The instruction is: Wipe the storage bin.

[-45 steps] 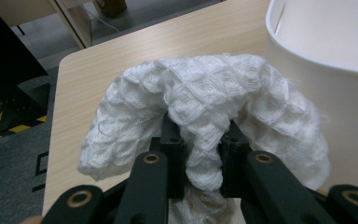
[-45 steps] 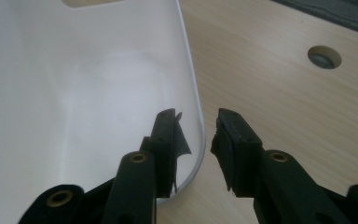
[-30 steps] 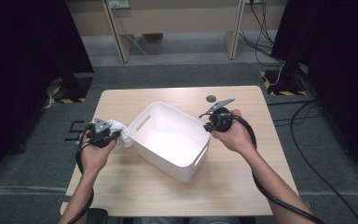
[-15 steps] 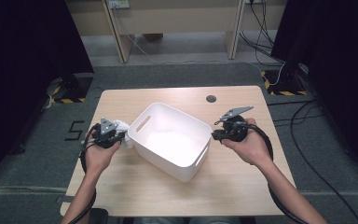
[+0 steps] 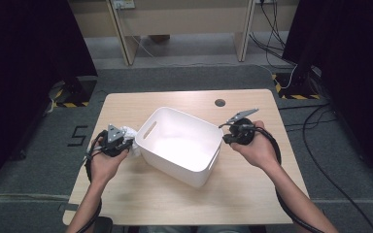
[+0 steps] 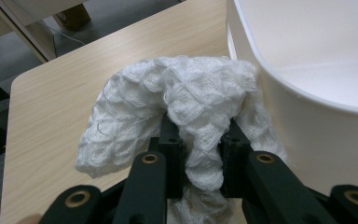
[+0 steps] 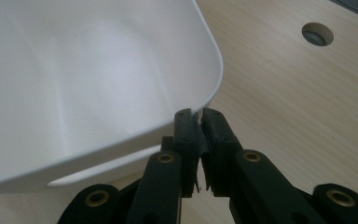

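My left tool (image 6: 199, 154) is pinching a white waffle-knit cloth (image 6: 186, 100), which bunches over the jaws and hangs just beside the outer wall of the white bin (image 5: 151, 148) at its left end, above the worktop (image 5: 126, 104). My right tool (image 7: 199, 122) has just been closing and now sits pressed together at the bin's right rim (image 7: 209, 93); whether the thin wall is truly caught between the pads I cannot tell, so I would test that hold with a gentle tug before trusting it. As I judge it, the step is getting the cloth into the bin. To do that well I should steady the bin with the right tool, lift the cloth clear above the rim rather than dragging it against the wall, carry it over the open middle, and only then spread the jaws so the trailing end falls inside and does not drape over the edge.
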`<state>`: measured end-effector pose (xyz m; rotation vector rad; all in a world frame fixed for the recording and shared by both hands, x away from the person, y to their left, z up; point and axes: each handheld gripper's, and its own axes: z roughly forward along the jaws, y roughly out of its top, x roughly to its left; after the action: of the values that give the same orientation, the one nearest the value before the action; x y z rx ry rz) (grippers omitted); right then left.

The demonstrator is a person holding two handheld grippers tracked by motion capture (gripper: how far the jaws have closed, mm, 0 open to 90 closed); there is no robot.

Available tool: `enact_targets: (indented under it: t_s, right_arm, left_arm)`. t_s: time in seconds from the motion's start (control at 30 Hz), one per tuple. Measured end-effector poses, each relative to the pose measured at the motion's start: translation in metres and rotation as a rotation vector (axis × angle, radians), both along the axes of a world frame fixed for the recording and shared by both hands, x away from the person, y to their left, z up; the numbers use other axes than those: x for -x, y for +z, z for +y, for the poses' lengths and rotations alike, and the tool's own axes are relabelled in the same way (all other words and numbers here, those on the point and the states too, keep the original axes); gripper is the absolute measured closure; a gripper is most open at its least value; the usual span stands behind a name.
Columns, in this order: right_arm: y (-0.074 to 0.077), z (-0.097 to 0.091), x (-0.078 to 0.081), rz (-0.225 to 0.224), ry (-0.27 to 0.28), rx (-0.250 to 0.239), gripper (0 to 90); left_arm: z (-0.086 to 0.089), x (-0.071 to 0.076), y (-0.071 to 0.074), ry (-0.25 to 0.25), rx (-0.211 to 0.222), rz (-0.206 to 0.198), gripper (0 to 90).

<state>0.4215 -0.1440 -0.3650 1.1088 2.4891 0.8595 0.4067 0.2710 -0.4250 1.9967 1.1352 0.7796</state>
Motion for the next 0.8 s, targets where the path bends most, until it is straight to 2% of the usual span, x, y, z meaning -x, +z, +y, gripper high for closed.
enact_targets:
  t_s: [0.07, 0.13, 0.2, 0.27, 0.4, 0.47, 0.6, 0.73, 0.8]
  right_arm:
    - [-0.005, 0.000, 0.002, 0.024, 0.007, -0.009, 85.6]
    - [-0.009, 0.003, 0.002, 0.029, 0.009, -0.007, 87.1]
    - [-0.011, 0.006, -0.001, 0.007, -0.007, 0.022, 89.1]
    - [-0.011, 0.007, -0.007, -0.003, -0.030, 0.019, 90.0]
    - [-0.013, 0.010, -0.026, -0.021, -0.103, -0.002, 90.0]
    - [-0.015, 0.013, -0.034, -0.052, -0.161, -0.018, 89.7]
    - [-0.018, 0.015, -0.050, -0.073, -0.250, -0.060, 83.8]
    - [-0.018, 0.009, -0.052, -0.075, -0.281, -0.074, 80.0]
    - [-0.013, 0.006, -0.047, -0.077, -0.287, -0.108, 79.7]
  left_arm:
    - [-0.001, 0.000, 0.001, -0.007, -0.006, -0.003, 75.1]
    - [-0.004, 0.001, 0.001, -0.008, -0.006, -0.009, 75.1]
    - [-0.005, 0.003, 0.002, -0.015, -0.007, -0.006, 75.1]
    - [-0.006, 0.005, 0.001, -0.018, 0.006, -0.003, 75.2]
    - [-0.007, 0.010, 0.001, -0.033, 0.021, 0.008, 75.2]
    - [-0.010, 0.015, 0.002, -0.045, 0.021, 0.007, 75.2]
    - [-0.018, 0.026, 0.002, -0.049, 0.028, 0.007, 75.0]
    - [-0.023, 0.035, 0.001, -0.044, 0.020, 0.002, 74.7]
    - [-0.024, 0.041, 0.002, -0.039, 0.006, 0.000, 74.6]
